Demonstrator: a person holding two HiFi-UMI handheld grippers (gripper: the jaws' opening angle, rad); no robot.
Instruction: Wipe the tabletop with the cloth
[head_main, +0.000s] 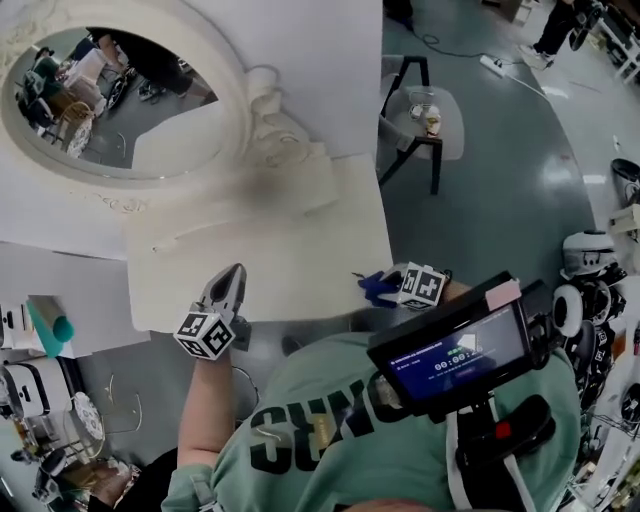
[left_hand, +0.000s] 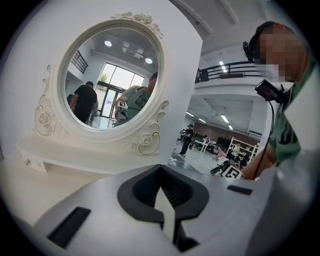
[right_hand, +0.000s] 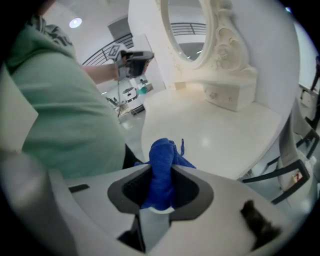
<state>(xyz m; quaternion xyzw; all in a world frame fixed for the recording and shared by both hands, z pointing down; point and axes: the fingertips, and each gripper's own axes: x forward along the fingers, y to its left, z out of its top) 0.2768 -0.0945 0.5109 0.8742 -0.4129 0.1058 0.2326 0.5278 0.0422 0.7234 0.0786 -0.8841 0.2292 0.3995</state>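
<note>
My right tongs (right_hand: 161, 192) pinch the soft, light cloth (right_hand: 164, 155) at a bunched fold; my left tongs (left_hand: 162, 192) are pressed together, empty.

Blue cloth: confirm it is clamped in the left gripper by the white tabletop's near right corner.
Not quite: the crumpled blue cloth is clamped in the right gripper, as the right gripper view shows. The left gripper is shut on nothing. The cloth is indeed by the white tabletop's near right corner.
</note>
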